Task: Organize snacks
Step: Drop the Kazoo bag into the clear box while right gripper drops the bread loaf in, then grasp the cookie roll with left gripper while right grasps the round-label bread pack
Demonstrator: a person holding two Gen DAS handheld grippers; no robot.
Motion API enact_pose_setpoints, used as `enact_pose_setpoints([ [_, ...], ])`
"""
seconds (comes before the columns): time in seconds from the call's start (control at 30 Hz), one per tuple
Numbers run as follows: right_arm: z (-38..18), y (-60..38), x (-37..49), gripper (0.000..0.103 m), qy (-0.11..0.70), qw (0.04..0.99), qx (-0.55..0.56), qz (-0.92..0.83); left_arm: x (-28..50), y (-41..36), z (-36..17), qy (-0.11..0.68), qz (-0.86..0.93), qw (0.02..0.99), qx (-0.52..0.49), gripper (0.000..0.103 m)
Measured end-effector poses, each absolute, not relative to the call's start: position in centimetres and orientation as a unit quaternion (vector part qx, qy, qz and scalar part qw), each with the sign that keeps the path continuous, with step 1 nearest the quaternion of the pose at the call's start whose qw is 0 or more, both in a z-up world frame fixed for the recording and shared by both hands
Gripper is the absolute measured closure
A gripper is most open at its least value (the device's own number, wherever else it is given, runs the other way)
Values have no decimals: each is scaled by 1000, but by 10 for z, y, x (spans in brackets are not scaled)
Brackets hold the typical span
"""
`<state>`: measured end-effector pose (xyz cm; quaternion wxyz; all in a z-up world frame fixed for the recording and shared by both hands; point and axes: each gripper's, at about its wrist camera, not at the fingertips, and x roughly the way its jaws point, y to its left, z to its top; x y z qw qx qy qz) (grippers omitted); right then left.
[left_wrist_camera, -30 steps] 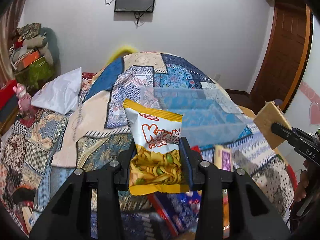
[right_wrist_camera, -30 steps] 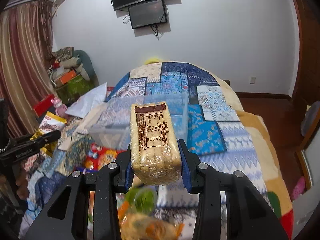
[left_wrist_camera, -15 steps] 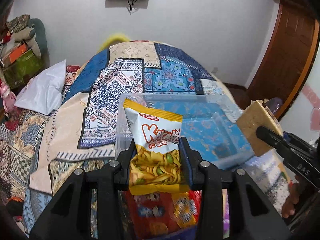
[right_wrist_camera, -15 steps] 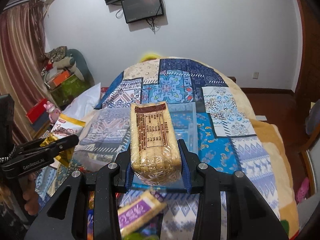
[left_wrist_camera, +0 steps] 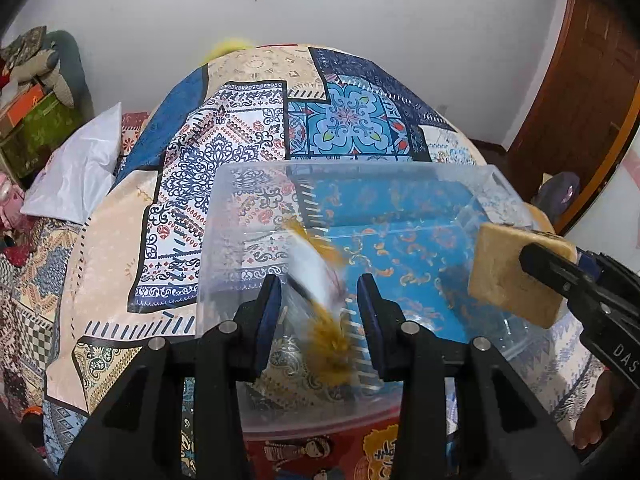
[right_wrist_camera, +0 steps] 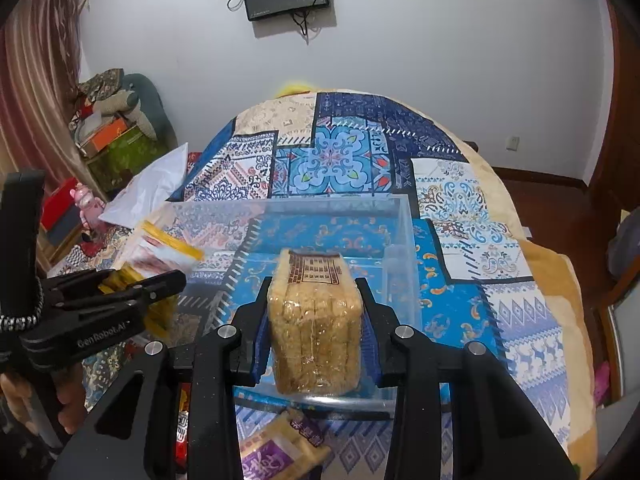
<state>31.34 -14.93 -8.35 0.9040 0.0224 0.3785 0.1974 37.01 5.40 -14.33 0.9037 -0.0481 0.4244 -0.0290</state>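
Tumbling noodle packet (left_wrist_camera: 320, 280) (blurred) over bin (left_wrist_camera: 224, 240)

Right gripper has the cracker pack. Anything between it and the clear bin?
Nothing visible. The cracker pack is clamped in the right gripper right at the open bin, with no lid on it. The yellow bag blurs between the left gripper's open fingers, off to the left.

The clear bin (left_wrist_camera: 360, 208) gapes open-topped, apparently unobstructed inside.
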Motion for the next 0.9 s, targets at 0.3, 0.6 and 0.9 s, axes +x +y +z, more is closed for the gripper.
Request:
enact_pose_setpoints([
  [0.3, -87, -155, 313, 63, 403, 893, 32, 198, 351, 47, -131, 406, -26, 913, -27, 40],
  [0.6, -44, -158, 260, 40, 348, 916, -13, 198, 287, 44, -87, 370, -30, 928, -19, 30],
  [0.9, -30, -186, 196, 33, 334, 919, -9, 207, 204, 48, -74, 363, -28, 931, -20, 17],
])
